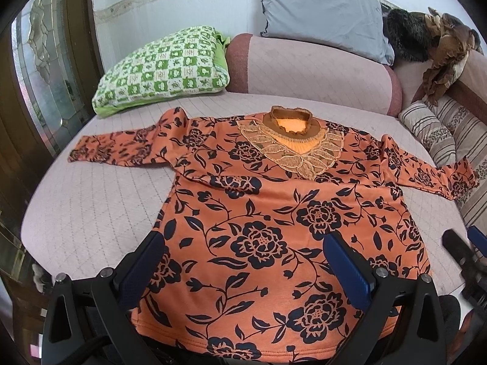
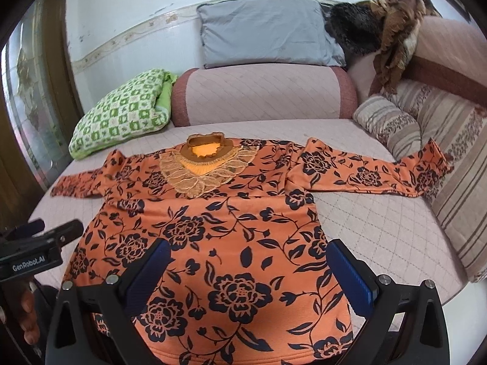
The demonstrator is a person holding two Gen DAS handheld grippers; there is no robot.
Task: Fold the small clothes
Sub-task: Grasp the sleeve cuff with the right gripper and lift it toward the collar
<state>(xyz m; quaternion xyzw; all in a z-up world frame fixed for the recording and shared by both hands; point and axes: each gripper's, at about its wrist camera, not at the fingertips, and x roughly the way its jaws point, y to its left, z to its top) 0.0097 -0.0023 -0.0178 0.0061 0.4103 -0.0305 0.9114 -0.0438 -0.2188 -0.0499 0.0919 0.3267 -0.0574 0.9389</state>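
An orange long-sleeved top with dark flowers and a lace collar (image 1: pixel 274 228) (image 2: pixel 219 234) lies flat, front up, on the pink quilted sofa seat (image 1: pixel 91 213) (image 2: pixel 380 228). Both sleeves are spread out sideways. My left gripper (image 1: pixel 246 261) is open and empty, hovering over the lower part of the top near its hem. My right gripper (image 2: pixel 249 267) is open and empty, also above the lower part near the hem. The right gripper also shows at the right edge of the left wrist view (image 1: pixel 465 249). The left gripper shows at the left of the right wrist view (image 2: pixel 39 243).
A green checked pillow (image 1: pixel 164 67) (image 2: pixel 121 109) lies at the back left. A grey cushion (image 1: pixel 322 12) (image 2: pixel 268 30) leans on the wall over the pink backrest (image 1: pixel 310 67). Striped cushions (image 2: pixel 426 133) and brown clothes (image 2: pixel 395 30) are on the right. A door (image 1: pixel 45 76) stands left.
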